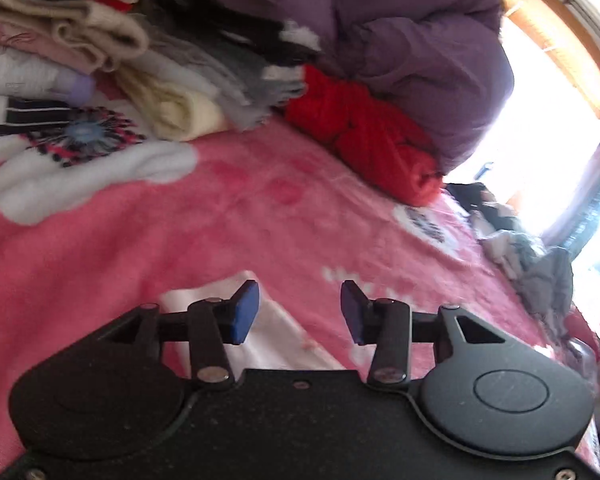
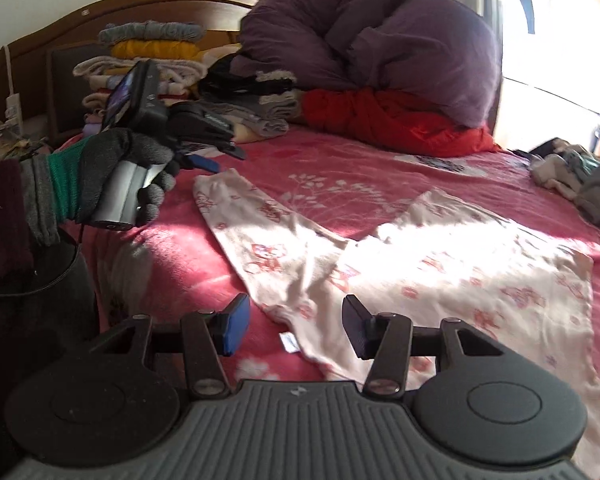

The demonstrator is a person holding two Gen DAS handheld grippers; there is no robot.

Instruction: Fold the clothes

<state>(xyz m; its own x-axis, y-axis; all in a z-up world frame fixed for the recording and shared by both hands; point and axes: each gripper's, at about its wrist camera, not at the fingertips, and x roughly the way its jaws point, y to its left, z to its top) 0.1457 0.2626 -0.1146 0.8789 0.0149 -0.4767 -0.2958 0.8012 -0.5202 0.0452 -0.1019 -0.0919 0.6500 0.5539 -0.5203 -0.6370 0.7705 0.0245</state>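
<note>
On the pink bed (image 2: 340, 168), printed white pants (image 2: 440, 264) lie flat, legs pointing toward 11 o'clock, waist toward 4. Left tongs (image 1: 299, 312) and right tongs (image 2: 296, 330) hang released, grasping nothing.

A pale cream pair of trousers (image 2: 420, 256) printed with small red figures lies spread flat on the pink bed cover (image 2: 340, 176), unfolded. One leg stretches toward the headboard, the other lies apart from it, and a small label shows at the near edge.
</note>
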